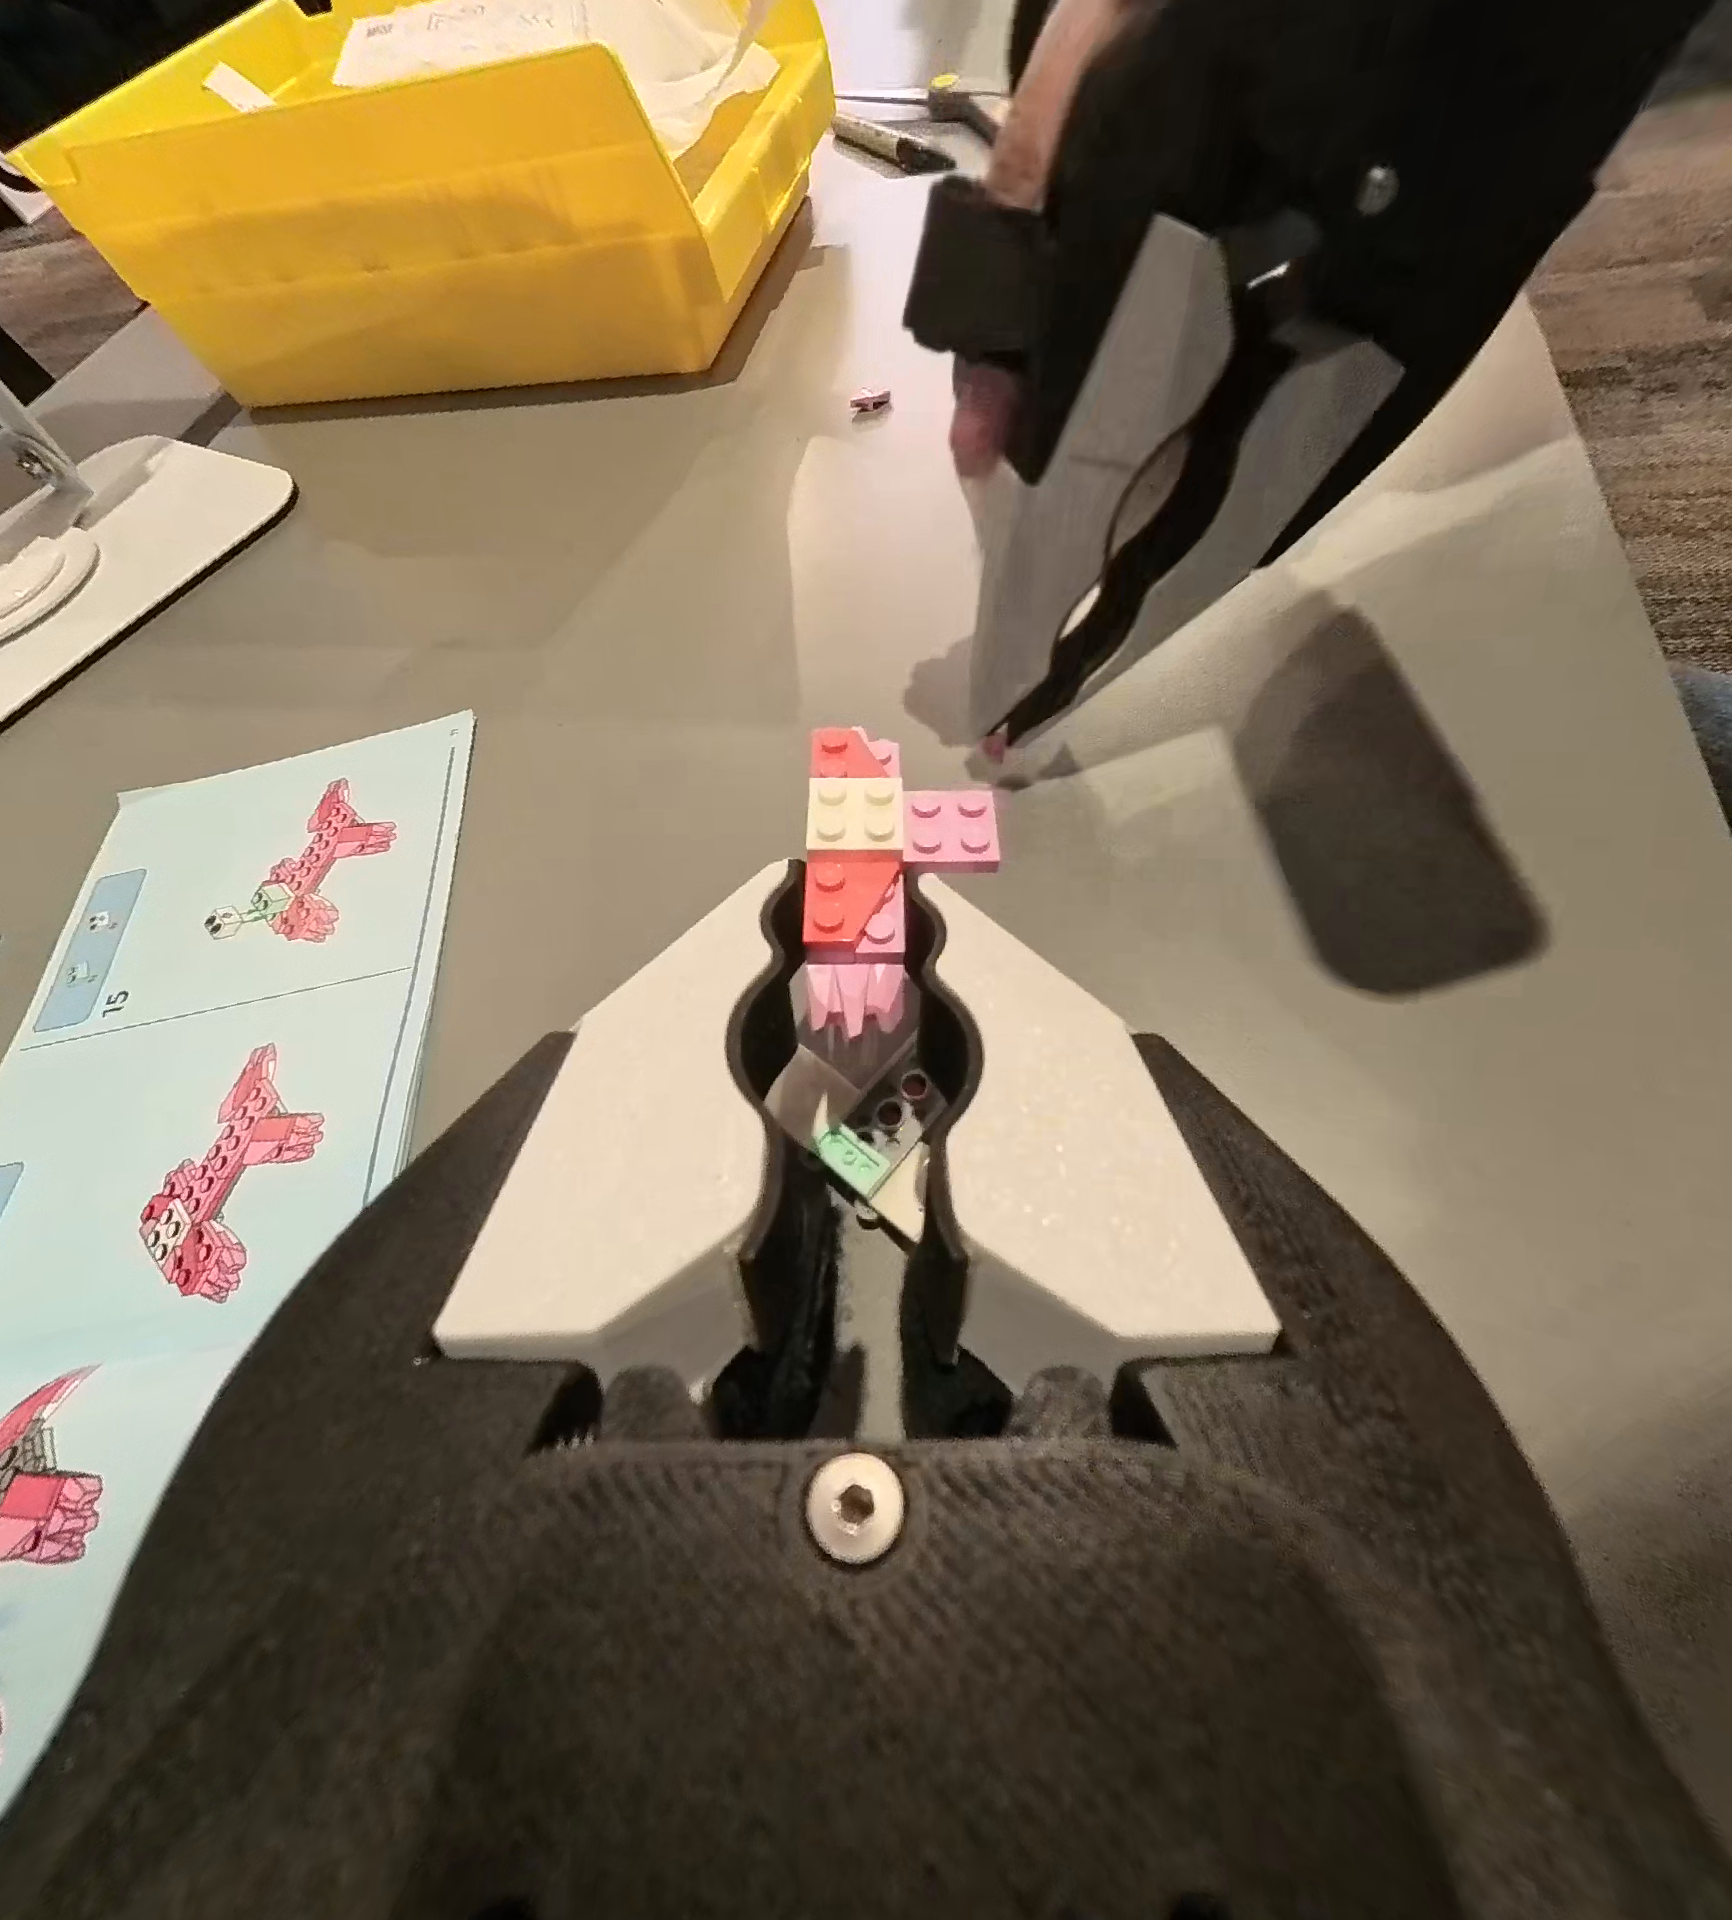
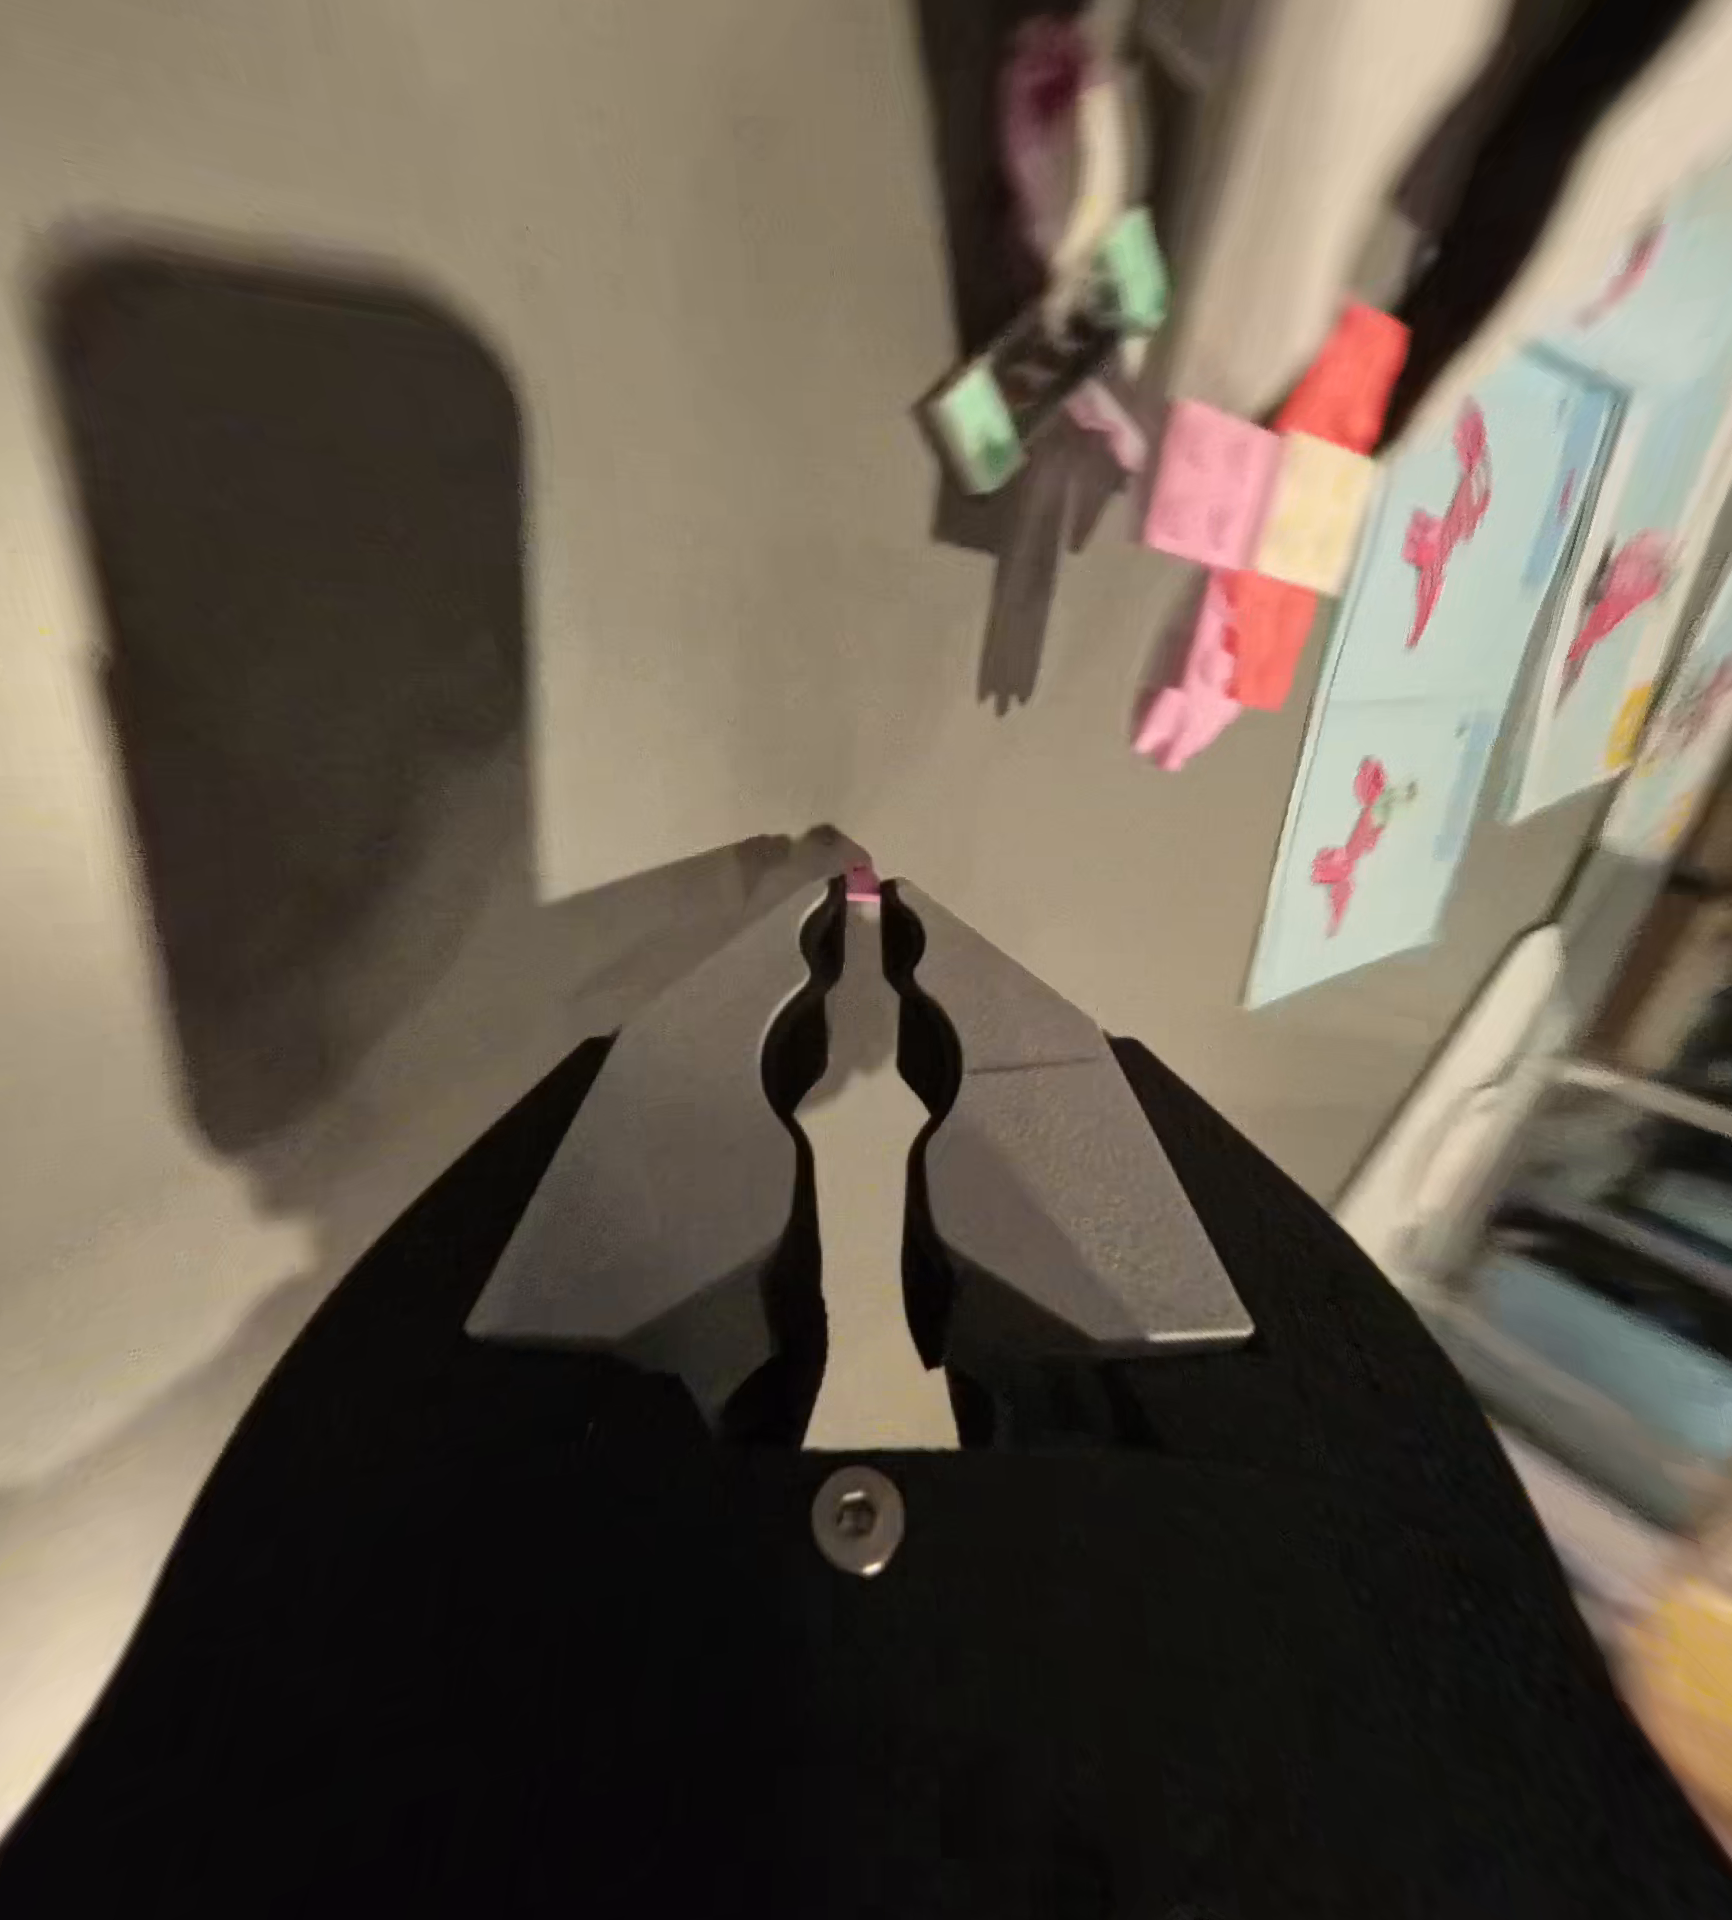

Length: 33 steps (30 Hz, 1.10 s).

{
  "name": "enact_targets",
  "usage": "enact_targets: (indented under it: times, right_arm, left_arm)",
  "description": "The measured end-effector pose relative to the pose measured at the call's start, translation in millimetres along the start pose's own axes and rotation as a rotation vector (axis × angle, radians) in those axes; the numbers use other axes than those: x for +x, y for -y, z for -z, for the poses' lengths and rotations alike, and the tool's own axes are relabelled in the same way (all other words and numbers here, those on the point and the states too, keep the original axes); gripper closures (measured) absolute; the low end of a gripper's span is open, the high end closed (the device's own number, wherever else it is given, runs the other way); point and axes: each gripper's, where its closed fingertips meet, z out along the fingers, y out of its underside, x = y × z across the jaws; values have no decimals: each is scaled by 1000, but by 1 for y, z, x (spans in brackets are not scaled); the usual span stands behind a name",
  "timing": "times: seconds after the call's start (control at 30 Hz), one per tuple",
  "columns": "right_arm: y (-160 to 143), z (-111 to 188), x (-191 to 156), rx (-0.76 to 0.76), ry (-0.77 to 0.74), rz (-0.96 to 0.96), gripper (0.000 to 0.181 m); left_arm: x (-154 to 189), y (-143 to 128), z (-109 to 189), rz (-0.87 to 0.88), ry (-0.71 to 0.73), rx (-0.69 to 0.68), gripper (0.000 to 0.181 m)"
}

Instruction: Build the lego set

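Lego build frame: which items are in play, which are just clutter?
In play:
- left claw shut on red, cream and pink brick model
- right claw pinching tiny pink piece
- light-blue instruction sheets

Clutter:
- yellow plastic bin
- white stand base
- black marker

The whole right wrist view is smeared by motion, so the shelves (image 2: pixel 1620 1195) at its right edge are only streaks. A tiny pink piece (image 2: pixel 860 884) at the right gripper (image 2: pixel 864 883) tips is too small to identify. In the left wrist view, the instruction sheet (image 1: pixel 249 997) runs off the left edge, and the lego model (image 1: pixel 857 862) has its rear end hidden between the left gripper (image 1: pixel 857 883) fingers.
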Motion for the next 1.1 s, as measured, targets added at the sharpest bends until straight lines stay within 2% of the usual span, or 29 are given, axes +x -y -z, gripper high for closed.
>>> enact_targets:
  times: [0.2, 0.4, 0.6, 0.93, 1.03, 1.1]
  right_arm:
    - [-13, 1, 2, -263, -91, 588, 177]
    - [1, 2, -16, -223, -70, 951, 177]
    - [10, 5, -21, -145, -56, 1077, 168]
    - [21, 13, -35, -35, -51, 1230, 165]
    - [21, 15, -36, -24, -32, 1226, 163]
    - [20, 16, -33, -10, -30, 1155, 159]
  left_arm:
    - [0, 0, 0, 0, 0, 0, 164]
    - [1, 0, 0, -1, -3, 1, 164]
    - [0, 1, 0, -2, -2, 1, 164]
    - [1, 0, -1, 1, -7, 0, 164]
    - [1, 0, -1, -1, -8, -1, 164]
    - [1, 0, -1, -2, -5, 0, 164]
